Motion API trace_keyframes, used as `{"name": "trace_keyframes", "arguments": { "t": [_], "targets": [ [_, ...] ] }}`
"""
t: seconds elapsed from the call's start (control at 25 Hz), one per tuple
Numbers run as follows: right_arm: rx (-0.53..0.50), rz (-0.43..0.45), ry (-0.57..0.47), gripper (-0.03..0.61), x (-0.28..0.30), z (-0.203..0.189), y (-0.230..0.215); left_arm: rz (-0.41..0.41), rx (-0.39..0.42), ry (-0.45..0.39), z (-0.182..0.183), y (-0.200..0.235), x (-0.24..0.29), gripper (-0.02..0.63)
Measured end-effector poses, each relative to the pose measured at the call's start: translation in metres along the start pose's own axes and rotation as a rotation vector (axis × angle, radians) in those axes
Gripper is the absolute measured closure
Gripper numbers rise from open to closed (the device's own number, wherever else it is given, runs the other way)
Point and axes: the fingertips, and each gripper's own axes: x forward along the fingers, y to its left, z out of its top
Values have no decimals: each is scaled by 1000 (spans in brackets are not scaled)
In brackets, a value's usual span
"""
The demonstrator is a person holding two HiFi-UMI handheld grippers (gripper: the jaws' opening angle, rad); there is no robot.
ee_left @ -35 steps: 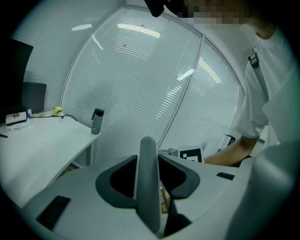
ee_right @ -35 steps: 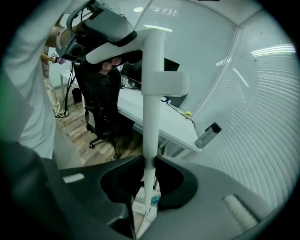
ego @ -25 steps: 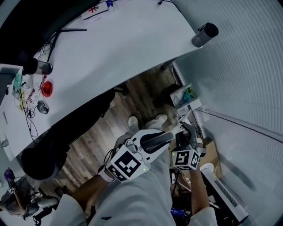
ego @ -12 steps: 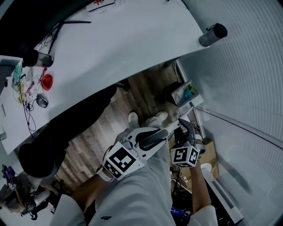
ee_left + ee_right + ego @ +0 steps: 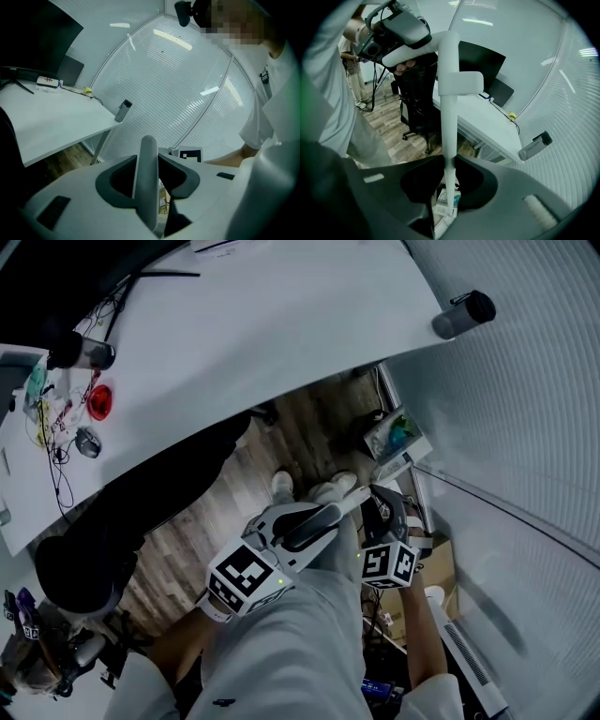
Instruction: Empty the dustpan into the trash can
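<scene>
The white handle [image 5: 146,183] sinks behind the body of the left gripper [image 5: 148,159] at the picture's lower edge, its far end hidden. In the head view, the desk [image 5: 281,334] is cut by the top and left edges, and the clutter [image 5: 89,441] at its left edge is too small to name.

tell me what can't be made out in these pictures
- Dustpan's pan, trash can: in no view. In the head view the person's clothing hides the floor below.
- Grey handle, lower end: left gripper view, behind the left gripper body.
- Whether the white handle joins it: right gripper view, its top runs into that gripper.
- Print on the box under the right gripper: too small.
</scene>
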Motion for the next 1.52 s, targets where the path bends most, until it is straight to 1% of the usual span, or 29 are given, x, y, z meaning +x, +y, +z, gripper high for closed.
{"name": "trace_keyframes", "arguments": {
  "t": [0.24,0.4,0.6,0.84,1.2,1.36,1.52],
  "targets": [
    [-37,51,-6,491,9,8,9,48,-19,-8,-7,13,-10,477],
    [-57,87,-20,491,16,15,14,142,35,13,-10,25,-15,479],
    [-80,114,-25,491,24,21,21,218,57,39,-17,39,-22,483],
    [-97,130,-36,492,23,23,24,223,26,45,-21,40,-23,486],
    [-135,158,-11,492,25,17,34,228,-32,47,-38,38,-24,486],
    [-141,165,-9,492,26,17,38,229,-33,68,-47,41,-27,487],
    [-144,169,-6,491,28,16,41,234,-36,64,-48,43,-25,488]
  ]
}}
